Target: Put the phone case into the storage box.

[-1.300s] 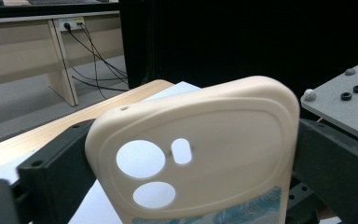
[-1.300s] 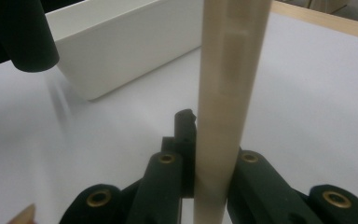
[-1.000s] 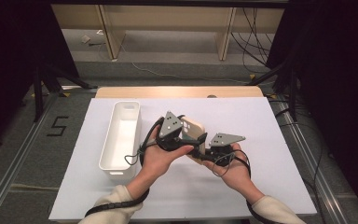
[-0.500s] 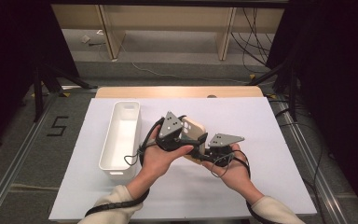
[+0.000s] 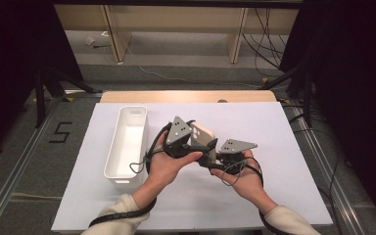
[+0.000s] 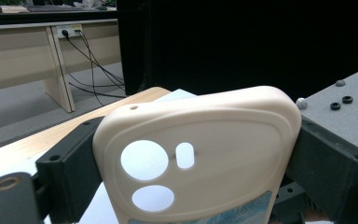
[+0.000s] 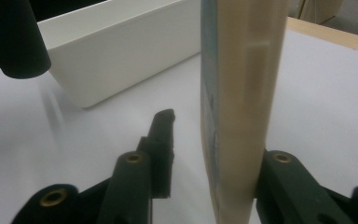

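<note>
White bin (image 5: pixel 127 142) sits just left; left gripper (image 5: pixel 196 146) clamps the phone case (image 5: pixel 203 134), right gripper (image 5: pixel 214 159) jaws just opening around it.

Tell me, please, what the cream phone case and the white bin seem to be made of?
Phone case: probably soft silicone or rubbery plastic, matte; its corners are rounded, its camera cutouts smooth, and it shows no sharp glare. A printed insert shows at its lower edge.
White bin: apparently rigid moulded plastic, smooth with a slight sheen; thin, even walls and a rolled rim.

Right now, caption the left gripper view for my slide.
Left gripper clamps a cream phone case by its edges.
</note>
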The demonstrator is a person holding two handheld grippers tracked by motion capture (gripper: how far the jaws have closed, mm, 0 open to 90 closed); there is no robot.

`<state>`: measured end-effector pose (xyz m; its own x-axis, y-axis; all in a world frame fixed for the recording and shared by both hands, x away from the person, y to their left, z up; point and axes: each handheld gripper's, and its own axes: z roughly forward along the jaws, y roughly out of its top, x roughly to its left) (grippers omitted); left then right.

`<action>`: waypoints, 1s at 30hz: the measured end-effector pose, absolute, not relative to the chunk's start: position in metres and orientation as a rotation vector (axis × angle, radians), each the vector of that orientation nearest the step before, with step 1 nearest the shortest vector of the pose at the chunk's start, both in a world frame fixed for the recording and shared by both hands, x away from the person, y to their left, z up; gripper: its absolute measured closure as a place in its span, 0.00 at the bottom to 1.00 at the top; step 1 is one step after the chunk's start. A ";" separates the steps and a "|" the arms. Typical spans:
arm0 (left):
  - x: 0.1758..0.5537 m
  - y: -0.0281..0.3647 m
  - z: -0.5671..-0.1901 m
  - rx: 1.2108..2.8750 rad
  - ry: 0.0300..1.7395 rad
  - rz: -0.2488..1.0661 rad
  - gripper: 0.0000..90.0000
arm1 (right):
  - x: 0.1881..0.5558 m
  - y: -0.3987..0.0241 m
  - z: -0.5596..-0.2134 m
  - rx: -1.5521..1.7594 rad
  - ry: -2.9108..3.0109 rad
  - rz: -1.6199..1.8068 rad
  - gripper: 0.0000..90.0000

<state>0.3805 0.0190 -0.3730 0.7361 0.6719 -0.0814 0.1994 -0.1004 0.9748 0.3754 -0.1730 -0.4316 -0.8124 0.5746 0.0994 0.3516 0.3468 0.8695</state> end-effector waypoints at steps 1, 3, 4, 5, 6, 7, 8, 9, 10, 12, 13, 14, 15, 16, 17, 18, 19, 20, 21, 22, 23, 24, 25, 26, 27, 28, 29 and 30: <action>0.381 0.019 -0.373 1.658 0.709 0.459 0.11 | 0.376 -0.173 -0.432 0.834 2.385 1.456 0.68; 0.381 0.020 -0.373 1.657 0.711 0.462 0.11 | 0.377 -0.173 -0.432 0.835 2.389 1.463 0.63; 0.381 0.020 -0.373 1.656 0.712 0.463 0.11 | 0.377 -0.173 -0.432 0.837 2.387 1.470 0.61; 0.381 0.020 -0.373 1.656 0.712 0.464 0.11 | 0.377 -0.173 -0.432 0.835 2.388 1.477 0.58; 0.381 0.021 -0.372 1.655 0.712 0.464 0.11 | 0.377 -0.173 -0.432 0.834 2.386 1.487 0.56; 0.381 0.021 -0.372 1.656 0.708 0.467 0.11 | 0.377 -0.173 -0.432 0.835 2.382 1.493 0.53; 0.381 0.021 -0.372 1.654 0.706 0.467 0.11 | 0.377 -0.172 -0.431 0.832 2.384 1.498 0.50; 0.381 0.021 -0.371 1.648 0.711 0.468 0.11 | 0.377 -0.172 -0.431 0.834 2.386 1.503 0.47; 0.381 0.021 -0.371 1.649 0.709 0.470 0.11 | 0.377 -0.172 -0.431 0.827 2.387 1.506 0.45; 0.381 0.021 -0.370 1.644 0.707 0.470 0.11 | 0.377 -0.171 -0.432 0.824 2.383 1.512 0.39; 0.381 0.022 -0.370 1.642 0.707 0.470 0.11 | 0.377 -0.171 -0.432 0.828 2.379 1.512 0.36; 0.381 0.022 -0.369 1.642 0.706 0.470 0.11 | 0.377 -0.171 -0.432 0.824 2.375 1.510 0.33; 0.381 0.022 -0.369 1.643 0.702 0.473 0.11 | 0.377 -0.171 -0.433 0.822 2.370 1.507 0.30; 0.381 0.022 -0.368 1.648 0.703 0.496 0.11 | 0.377 -0.171 -0.433 0.822 2.367 1.509 0.27; 0.381 0.023 -0.368 1.656 0.696 0.527 0.11 | 0.377 -0.171 -0.433 0.823 2.367 1.501 0.25; 0.381 0.025 -0.367 1.653 0.698 0.527 0.12 | 0.377 -0.172 -0.433 0.824 2.367 1.501 0.25; 0.382 0.026 -0.367 1.638 0.709 0.500 0.12 | 0.378 -0.173 -0.434 0.829 2.368 1.509 0.25; 0.383 0.028 -0.366 1.625 0.721 0.483 0.12 | 0.378 -0.174 -0.434 0.833 2.371 1.510 0.25; 0.383 0.028 -0.365 1.626 0.718 0.498 0.12 | 0.378 -0.174 -0.434 0.830 2.368 1.503 0.25; 0.383 0.029 -0.364 1.632 0.711 0.520 0.12 | 0.378 -0.174 -0.434 0.832 2.366 1.500 0.24; 0.383 0.029 -0.363 1.633 0.708 0.529 0.12 | 0.379 -0.174 -0.434 0.832 2.362 1.505 0.24; 0.383 0.030 -0.363 1.632 0.707 0.528 0.12 | 0.378 -0.174 -0.434 0.834 2.359 1.508 0.23; 0.383 0.031 -0.362 1.630 0.710 0.527 0.12 | 0.378 -0.174 -0.434 0.830 2.356 1.507 0.22; 0.384 0.032 -0.363 1.632 0.709 0.531 0.12 | 0.378 -0.174 -0.434 0.828 2.347 1.506 0.22; 0.384 0.032 -0.363 1.632 0.715 0.535 0.12 | 0.378 -0.175 -0.434 0.830 2.347 1.509 0.21; 0.385 0.033 -0.363 1.630 0.718 0.536 0.12 | 0.378 -0.175 -0.433 0.832 2.346 1.514 0.21; 0.385 0.034 -0.363 1.633 0.721 0.537 0.12 | 0.379 -0.176 -0.433 0.829 2.345 1.511 0.20; 0.385 0.035 -0.363 1.634 0.723 0.544 0.12 | 0.379 -0.177 -0.434 0.829 2.342 1.508 0.20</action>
<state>0.3854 0.0346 -0.3633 0.6970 0.7159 -0.0408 0.1593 -0.0991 0.9822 0.3785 -0.1767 -0.4336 -0.8119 0.5745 0.1038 0.3323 0.3086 0.8913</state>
